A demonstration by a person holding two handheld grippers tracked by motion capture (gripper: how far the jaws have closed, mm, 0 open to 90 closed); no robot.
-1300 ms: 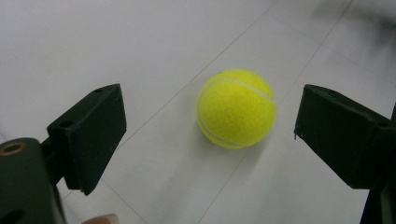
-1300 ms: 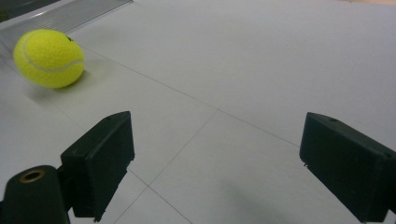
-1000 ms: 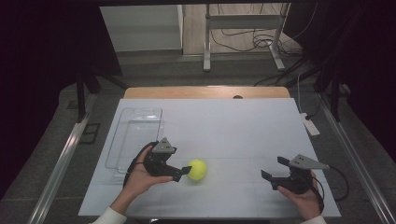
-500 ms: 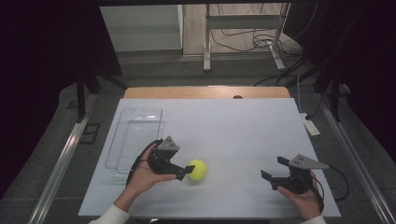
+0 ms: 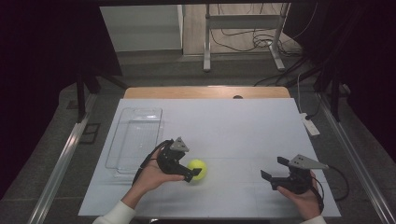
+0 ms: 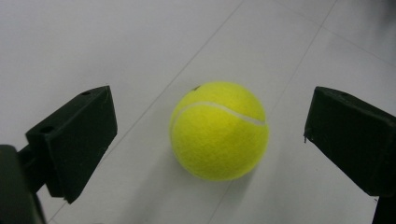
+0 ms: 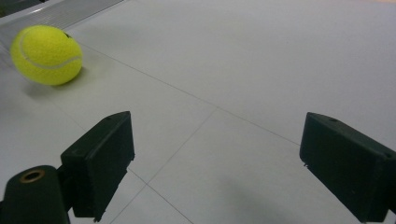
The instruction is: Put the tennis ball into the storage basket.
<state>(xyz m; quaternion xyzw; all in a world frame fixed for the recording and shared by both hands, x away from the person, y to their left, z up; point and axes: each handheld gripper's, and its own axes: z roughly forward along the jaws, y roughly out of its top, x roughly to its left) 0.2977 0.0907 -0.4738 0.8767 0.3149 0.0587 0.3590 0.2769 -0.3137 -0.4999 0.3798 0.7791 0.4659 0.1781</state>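
Resting on the smooth white bench [image 5: 224, 121], a fuzzy yellow tennis ball [image 6: 218, 130] sits untouched between the left hand-held gripper's [image 6: 208, 140] wide-spread blocky black jaws. Well right of the ball, the right hand-held gripper [image 7: 215, 163] gapes empty.

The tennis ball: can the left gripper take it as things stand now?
Probably yes. The left gripper is open, and the tennis ball lies on the table between its jaws, touching neither. Nothing stands in the way.

No readable text, labels or numbers

Table [image 5: 243, 121] evenly lit, dark surroundings; high view perhaps slightly soft.
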